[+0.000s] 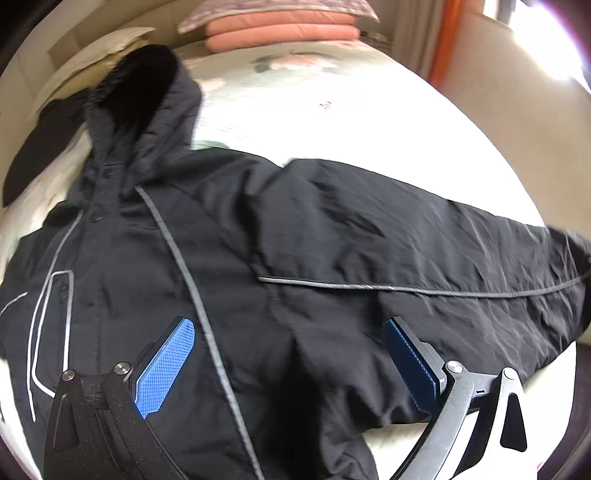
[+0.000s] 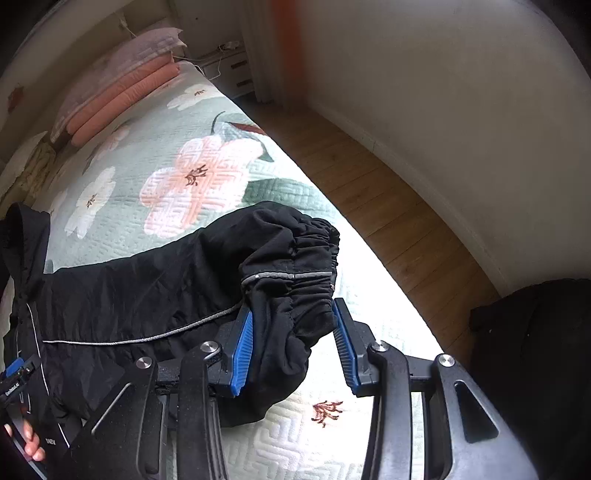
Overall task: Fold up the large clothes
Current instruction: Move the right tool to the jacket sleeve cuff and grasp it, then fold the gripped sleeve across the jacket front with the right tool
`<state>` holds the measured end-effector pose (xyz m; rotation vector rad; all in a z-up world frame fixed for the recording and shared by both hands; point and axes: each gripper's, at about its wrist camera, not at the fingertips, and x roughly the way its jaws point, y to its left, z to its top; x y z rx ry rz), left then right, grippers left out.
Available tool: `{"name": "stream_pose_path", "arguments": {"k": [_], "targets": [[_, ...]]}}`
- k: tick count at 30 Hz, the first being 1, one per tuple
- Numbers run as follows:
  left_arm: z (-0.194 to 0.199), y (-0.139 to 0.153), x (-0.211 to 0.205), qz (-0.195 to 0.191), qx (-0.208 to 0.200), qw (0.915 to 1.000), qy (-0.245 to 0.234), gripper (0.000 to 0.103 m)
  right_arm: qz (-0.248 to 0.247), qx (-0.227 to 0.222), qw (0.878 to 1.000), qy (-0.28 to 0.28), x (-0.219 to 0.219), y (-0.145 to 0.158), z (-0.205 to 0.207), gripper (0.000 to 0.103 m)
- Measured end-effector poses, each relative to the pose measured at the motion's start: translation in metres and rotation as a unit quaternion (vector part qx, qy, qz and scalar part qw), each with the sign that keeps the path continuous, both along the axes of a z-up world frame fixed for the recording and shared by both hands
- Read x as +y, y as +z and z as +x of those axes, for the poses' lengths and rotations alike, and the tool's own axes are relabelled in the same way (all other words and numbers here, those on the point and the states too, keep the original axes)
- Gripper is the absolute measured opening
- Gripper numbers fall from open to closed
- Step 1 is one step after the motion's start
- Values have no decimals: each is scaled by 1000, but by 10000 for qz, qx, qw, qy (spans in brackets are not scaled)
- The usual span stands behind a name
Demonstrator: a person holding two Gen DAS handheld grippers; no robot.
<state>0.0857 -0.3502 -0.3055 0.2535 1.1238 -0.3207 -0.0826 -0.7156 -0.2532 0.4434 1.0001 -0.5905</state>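
black jacket spread on the bed, right jaws around its cuff

a bed (image 2: 207, 147) with a quilted cover of pale green and large pink and white flowers fills both views. wooden floor (image 2: 369, 192) runs along its side below a white wall. at the far end of the bed lies a stack of folded pink bedding (image 1: 280, 31).

the black jacket (image 1: 258, 258) lies spread across the bed, front up, with grey piping over the chest and along one sleeve. its hood, dark and blurred, points toward the stacked bedding. the sleeve (image 2: 147, 280) stretches sideways across the cover toward the bed's edge, and its gathered elastic cuff (image 2: 306, 273) is raised off the quilt.

the right gripper (image 2: 293, 350) has the sleeve end between its blue pads; the left pad presses into the fabric, the right pad touches the bunched cuff, so the jaws are clamped on the cuff.

the left gripper (image 1: 291, 365) hovers over the jacket's body near the armpit, jaws wide apart, with nothing pinched between the blue pads.

a person's fingertips (image 2: 29, 443) show at the lower left of the right wrist view.
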Motion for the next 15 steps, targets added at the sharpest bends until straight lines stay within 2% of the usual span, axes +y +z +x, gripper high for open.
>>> {"name": "stream_pose_path", "arguments": {"k": [5, 6, 8, 10, 15], "targets": [[7, -52, -24, 422, 508, 9978, -106, 102, 227, 427, 9985, -256, -14, -38, 1, 44], [6, -57, -24, 355, 495, 9981, -90, 103, 318, 483, 9978, -316, -18, -48, -1, 44], [7, -56, -21, 222, 499, 9985, -72, 103, 535, 498, 9965, -394, -23, -62, -5, 46], [7, -55, -18, 160, 492, 9986, -129, 103, 641, 432, 9960, -440, -26, -62, -7, 46], [4, -32, 14, -211, 248, 9995, 43, 102, 403, 496, 9972, -382, -12, -44, -1, 43]]}}
